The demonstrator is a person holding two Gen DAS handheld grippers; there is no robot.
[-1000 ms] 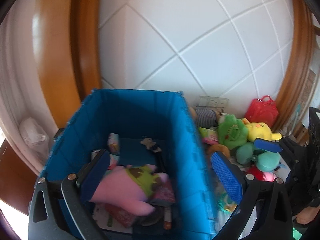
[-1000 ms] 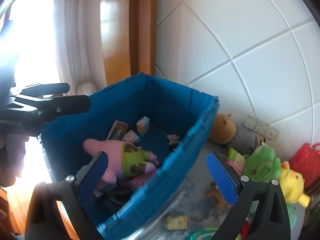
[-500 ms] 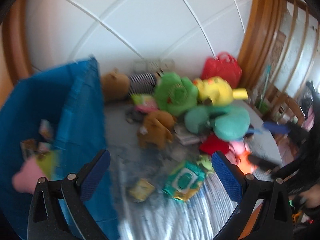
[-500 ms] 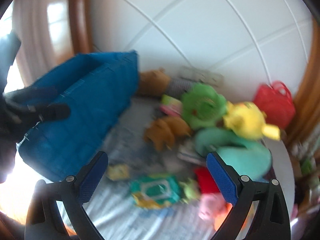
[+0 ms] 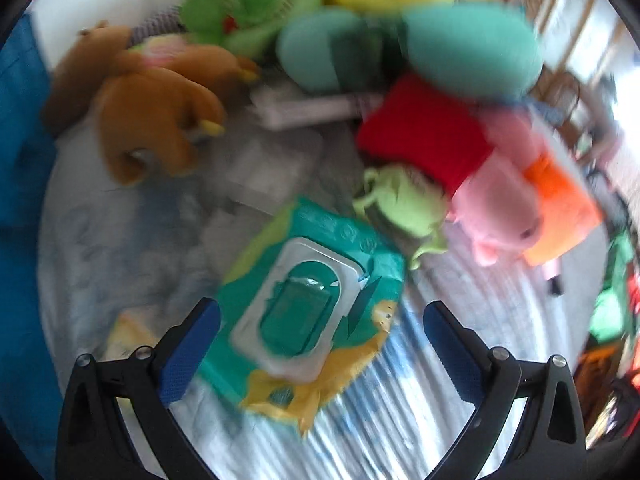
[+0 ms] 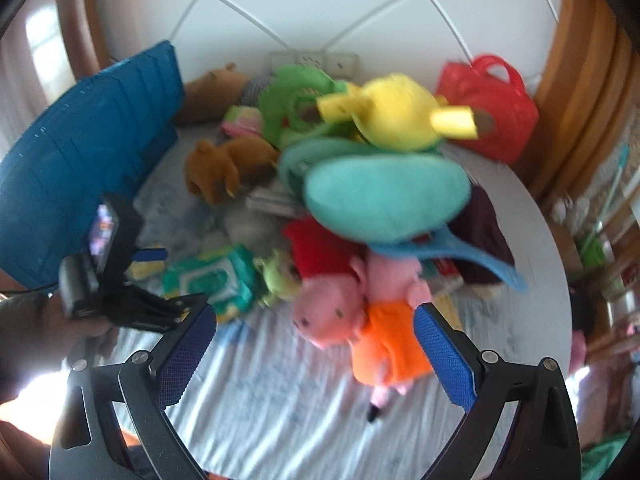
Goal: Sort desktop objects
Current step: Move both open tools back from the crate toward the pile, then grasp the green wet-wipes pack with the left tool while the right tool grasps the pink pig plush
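Both tongs spread wide, empty: left gripper over the wet-wipes pack; only the right gripper view shows the red bag. They've swung off the blue bin.

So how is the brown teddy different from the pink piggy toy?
The brown teddy is plain brown fur all over; the pink piggy wears an orange outfit. The teddy lies near the blue bin; the piggy lies nearer the right hand-held gripper, just beyond its open jaws. Both are soft toys lying on the same striped cloth.
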